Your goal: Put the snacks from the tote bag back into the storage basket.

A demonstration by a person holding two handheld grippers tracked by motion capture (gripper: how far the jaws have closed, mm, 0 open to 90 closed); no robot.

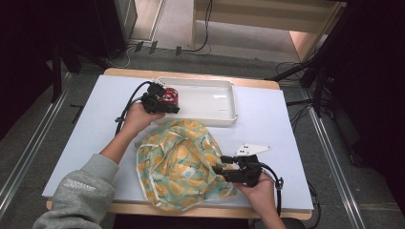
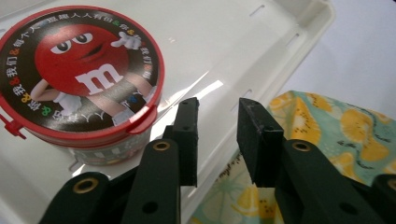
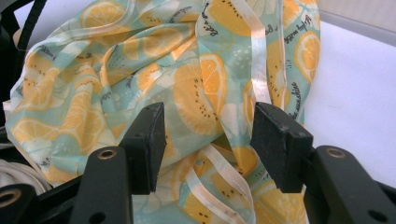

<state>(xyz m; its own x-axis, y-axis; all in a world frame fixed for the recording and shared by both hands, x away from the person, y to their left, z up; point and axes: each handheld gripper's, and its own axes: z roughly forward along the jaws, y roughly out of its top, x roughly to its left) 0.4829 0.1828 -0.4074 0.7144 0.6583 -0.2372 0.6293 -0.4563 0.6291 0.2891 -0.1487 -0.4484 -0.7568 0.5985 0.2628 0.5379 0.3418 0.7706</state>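
While left claw (image 2: 215, 140) gapes, lid (image 2: 79, 70) shows print.

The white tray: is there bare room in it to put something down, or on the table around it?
The white tray is bare right of the red-lidded candy tub at its left end. The table is free left of the left forearm, and between tray and right edge. The middle front is crowded by the orange-print cloth.

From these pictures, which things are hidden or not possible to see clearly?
- Candy tin: in the high view, the left gripper covers most of it.
- Tin's side wall: left gripper view, hidden under the lid and behind a jaw.
- Tray: its left end is cut off in the left gripper view.
- Inside of the lemon-print bag: hidden by its own folds.
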